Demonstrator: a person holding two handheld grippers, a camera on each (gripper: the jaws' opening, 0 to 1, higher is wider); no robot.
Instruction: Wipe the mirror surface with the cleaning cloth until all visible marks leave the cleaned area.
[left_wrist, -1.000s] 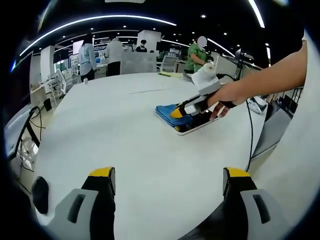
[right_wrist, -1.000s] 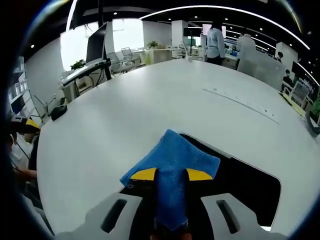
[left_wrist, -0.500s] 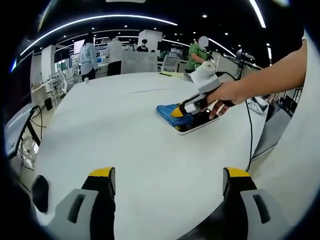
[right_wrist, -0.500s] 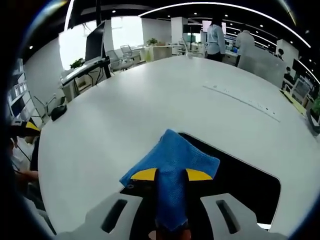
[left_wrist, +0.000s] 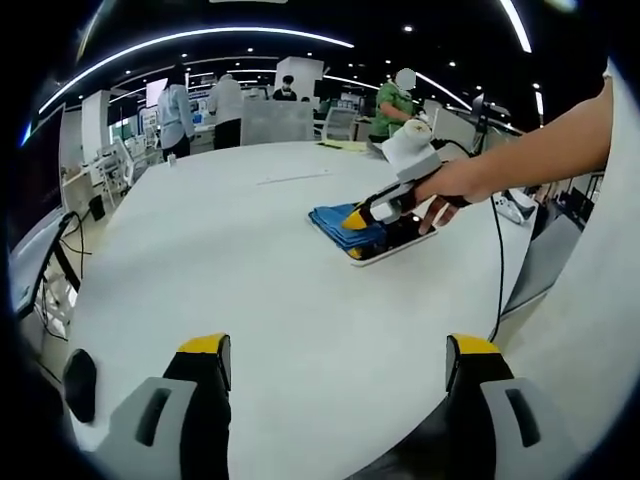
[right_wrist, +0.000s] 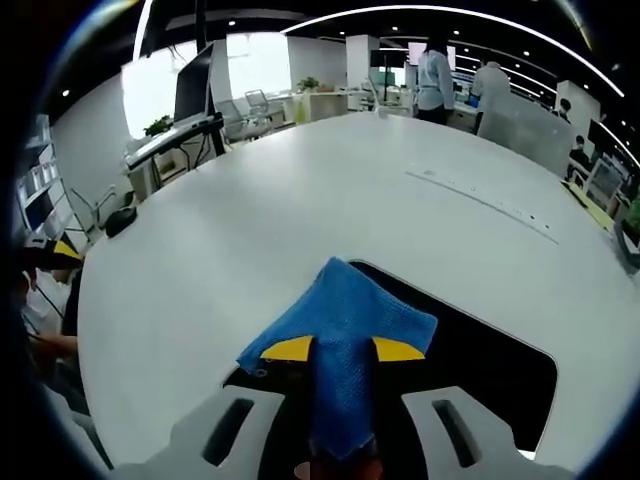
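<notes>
A dark rectangular mirror (right_wrist: 470, 355) lies flat on the white table (right_wrist: 300, 200). My right gripper (right_wrist: 343, 350) is shut on a blue cleaning cloth (right_wrist: 345, 325), which it presses onto the mirror's near-left end. In the left gripper view the same blue cloth (left_wrist: 338, 222) lies on the mirror (left_wrist: 400, 240) at the table's far right, under the right gripper (left_wrist: 358, 219) held by a person's hand (left_wrist: 455, 185). My left gripper (left_wrist: 335, 350) stands open low over the near table with nothing between its yellow-tipped fingers.
The round white table (left_wrist: 230, 260) has wide bare room around the mirror. A cable (left_wrist: 497, 270) drops over its right edge. Several people (left_wrist: 200, 110) stand at desks beyond the far edge. A monitor (right_wrist: 192, 85) and chairs stand past the table's left side.
The right gripper has slid the cloth a little along the mirror. The left gripper has stayed still.
</notes>
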